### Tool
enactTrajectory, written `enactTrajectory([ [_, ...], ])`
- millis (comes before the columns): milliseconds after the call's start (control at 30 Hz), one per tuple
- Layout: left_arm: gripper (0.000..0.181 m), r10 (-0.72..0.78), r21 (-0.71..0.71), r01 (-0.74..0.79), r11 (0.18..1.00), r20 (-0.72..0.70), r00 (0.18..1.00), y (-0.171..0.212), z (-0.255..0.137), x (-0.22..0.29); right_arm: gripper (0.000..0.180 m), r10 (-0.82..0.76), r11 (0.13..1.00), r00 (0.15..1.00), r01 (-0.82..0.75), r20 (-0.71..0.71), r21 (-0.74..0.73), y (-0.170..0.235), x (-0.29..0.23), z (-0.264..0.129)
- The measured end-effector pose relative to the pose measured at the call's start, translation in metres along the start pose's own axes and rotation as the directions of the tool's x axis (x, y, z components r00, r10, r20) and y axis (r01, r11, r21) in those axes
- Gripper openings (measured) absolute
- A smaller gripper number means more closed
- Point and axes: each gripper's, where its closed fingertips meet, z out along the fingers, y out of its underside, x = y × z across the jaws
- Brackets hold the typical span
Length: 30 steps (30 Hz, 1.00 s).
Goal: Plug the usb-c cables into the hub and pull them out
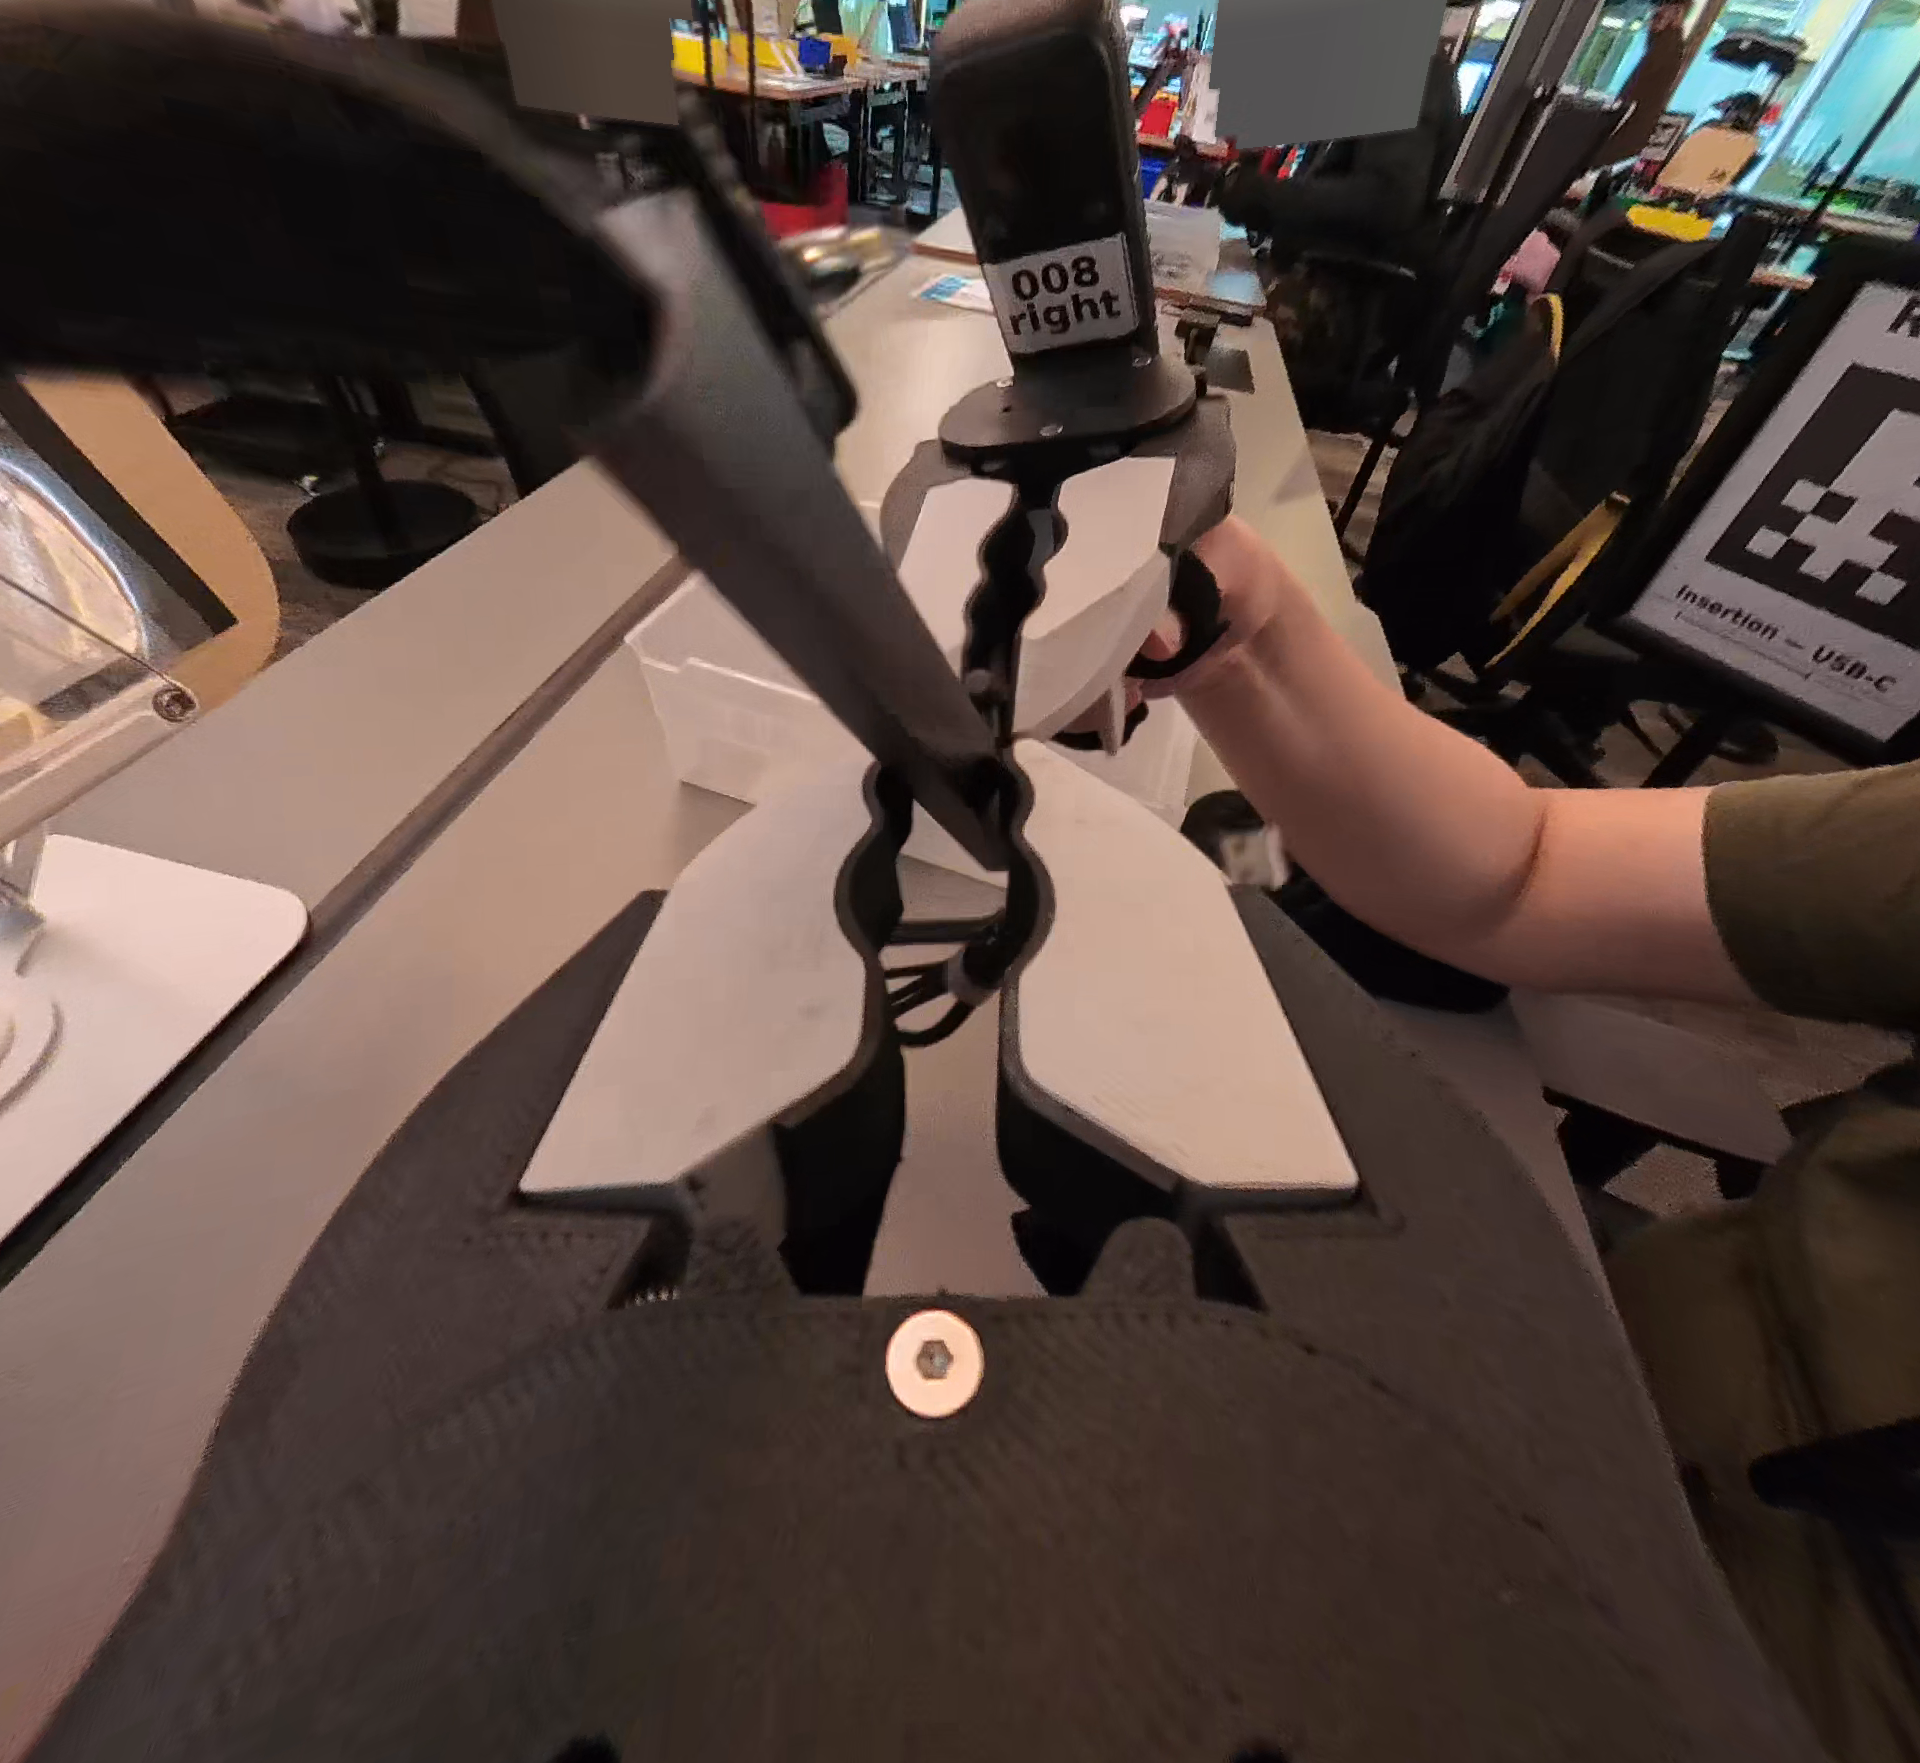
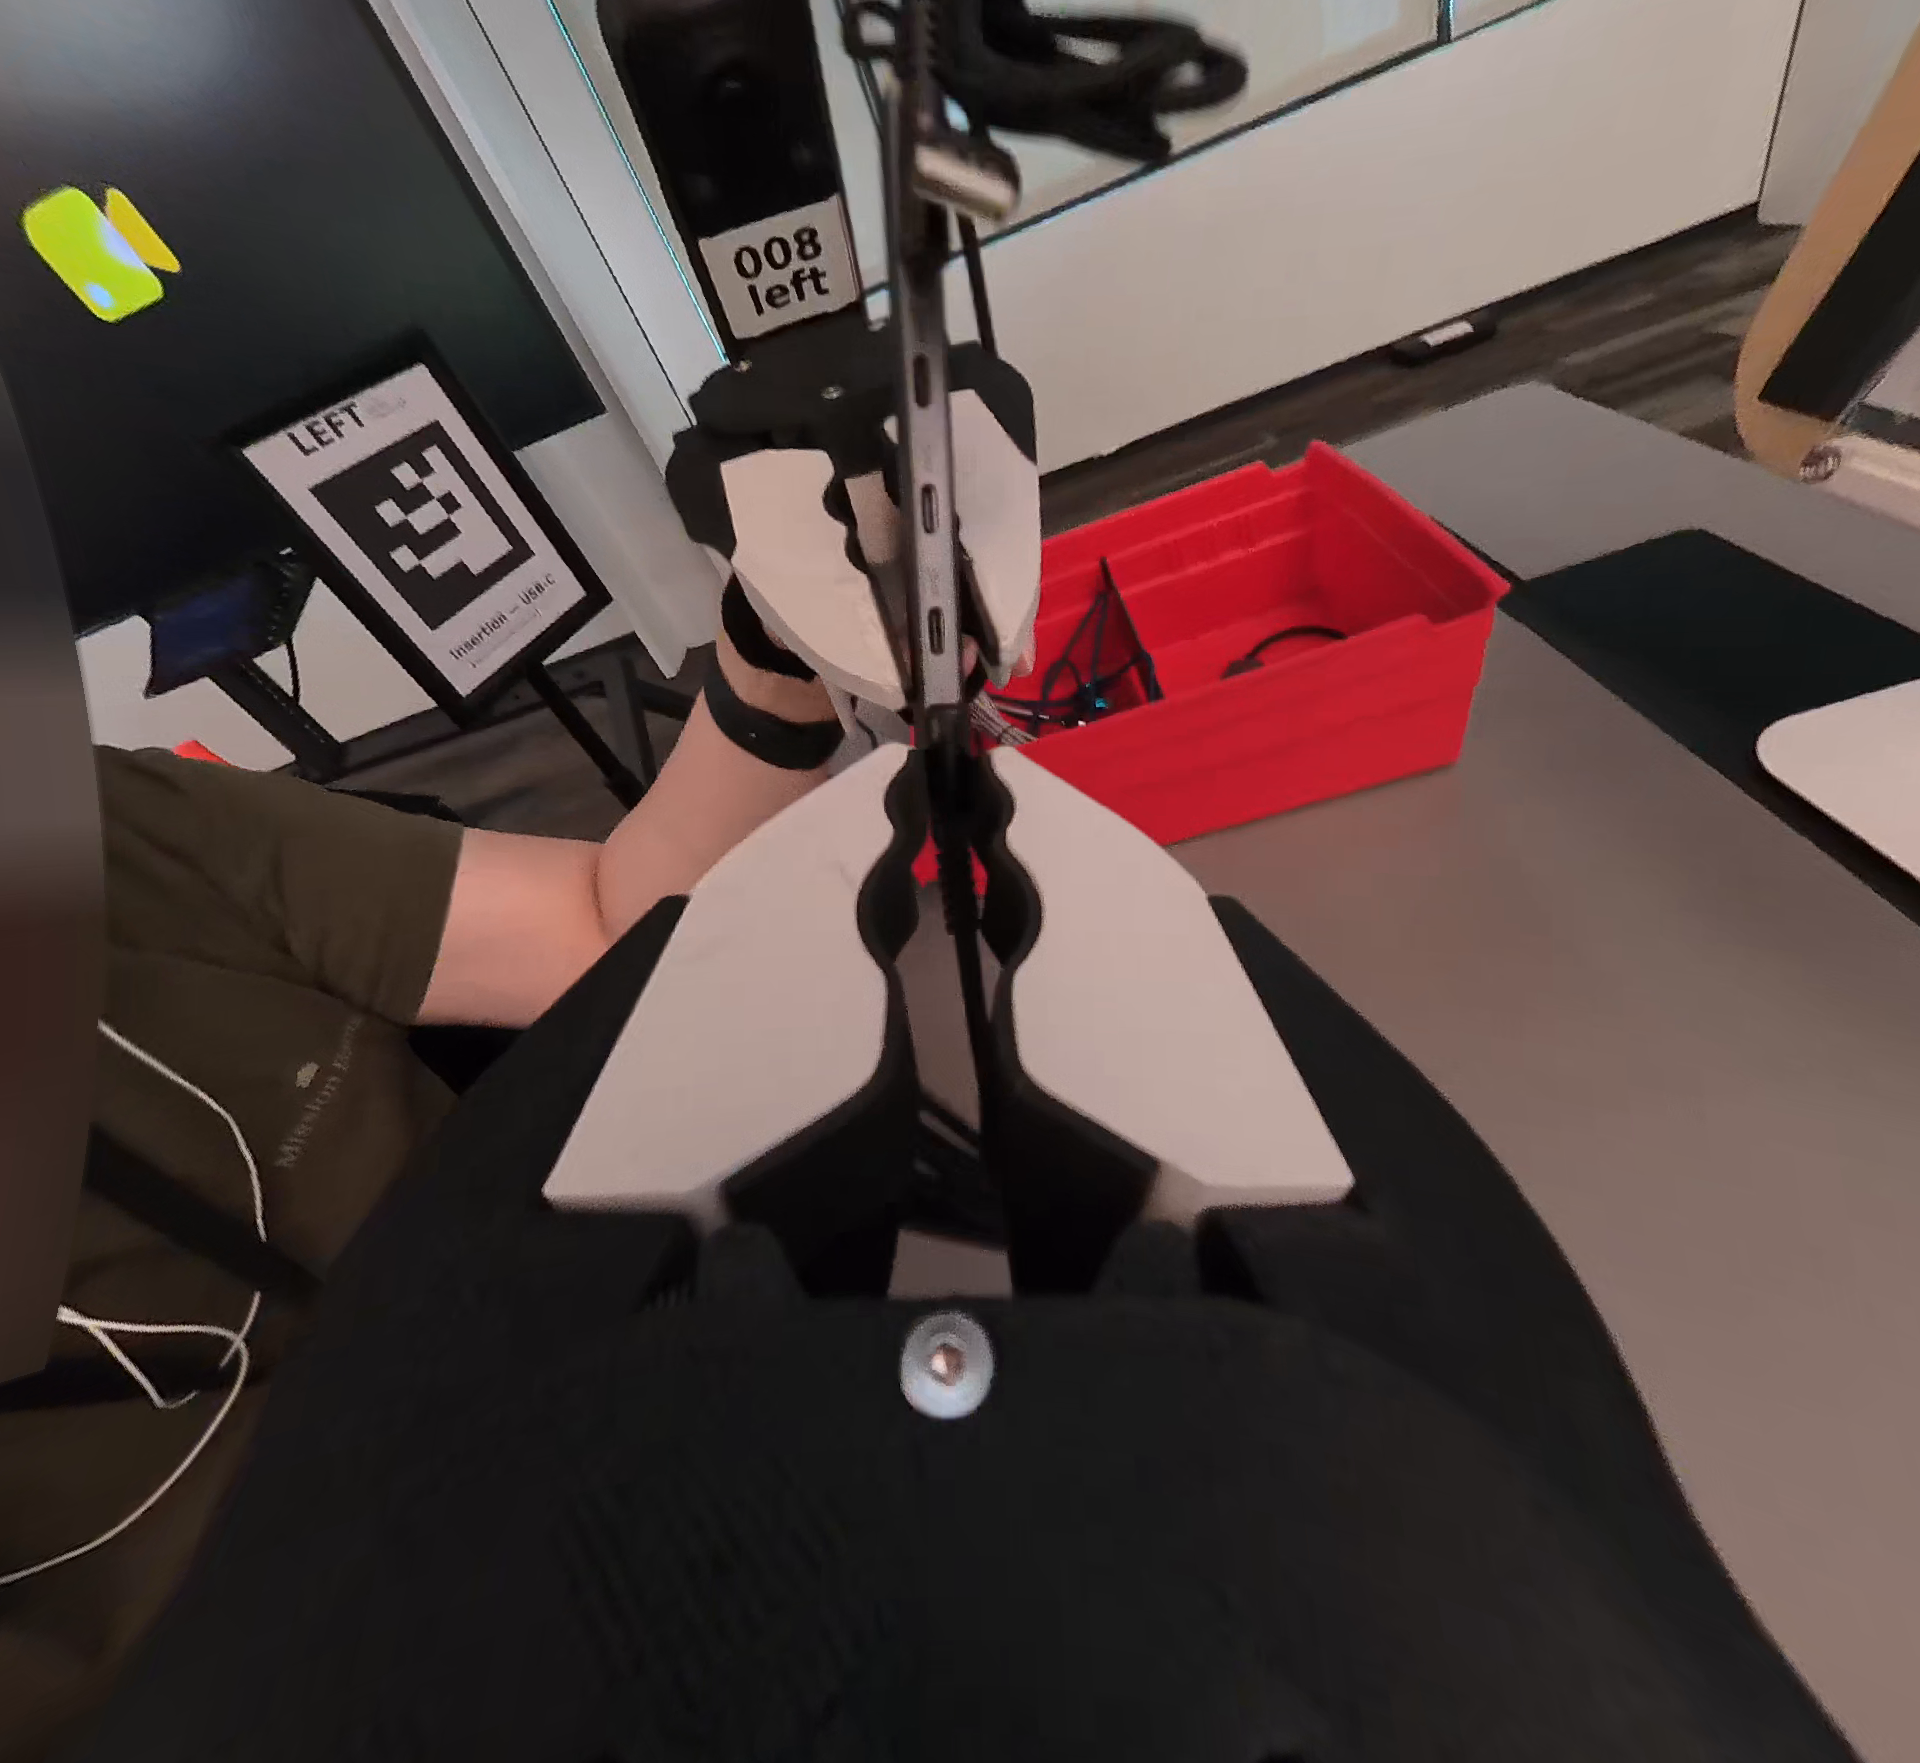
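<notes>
My left gripper (image 1: 951,809) is shut on a dark grey hub (image 1: 748,487), which sticks up and to the left above the table. In the right wrist view the hub (image 2: 928,466) is edge-on with several ports along its side, clamped in the left gripper (image 2: 935,674). My right gripper (image 2: 940,778) is shut on a black usb-c cable (image 2: 961,934), whose front end meets the hub's lower end; the joint itself is hidden. It faces the left one, tip to tip (image 1: 997,726). A silver plug (image 2: 966,175) and a bundle of black cable (image 2: 1081,82) hang at the hub's far end.
A red bin (image 2: 1299,622) with loose cables stands on the grey table (image 2: 1558,986). A dark mat (image 2: 1714,612) and a white monitor base (image 2: 1849,757) lie to the right. A white box (image 1: 727,705) sits behind the grippers. Marker signs (image 1: 1808,518) stand on either side. Both grippers' tips are close together, under 4 cm apart.
</notes>
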Motion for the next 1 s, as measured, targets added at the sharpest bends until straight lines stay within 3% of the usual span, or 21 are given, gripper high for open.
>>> enactTrajectory([
  [133,0.021,0.013,-0.055,-0.012,0.998,0.015,1.000,0.012,0.003,-0.001,0.008,-0.017,1.000,1.000,0.017,-0.014,0.004,0.000,0.002,-0.003],
  [267,0.014,-0.047,-0.082,0.043,0.996,-0.045,0.998,0.016,0.007,0.005,0.008,-0.021,1.000,1.000,0.021,0.003,-0.022,0.004,0.001,-0.007],
  [633,0.009,-0.039,-0.064,0.036,0.997,-0.047,0.998,0.016,0.023,0.005,0.009,-0.056,0.997,0.996,0.053,-0.066,-0.054,0.005,0.005,-0.021],
  [1000,0.010,-0.021,-0.071,0.019,0.997,-0.040,0.999,0.013,0.019,0.009,0.008,-0.052,0.997,0.998,0.050,-0.040,-0.059,0.006,0.001,-0.018],
])
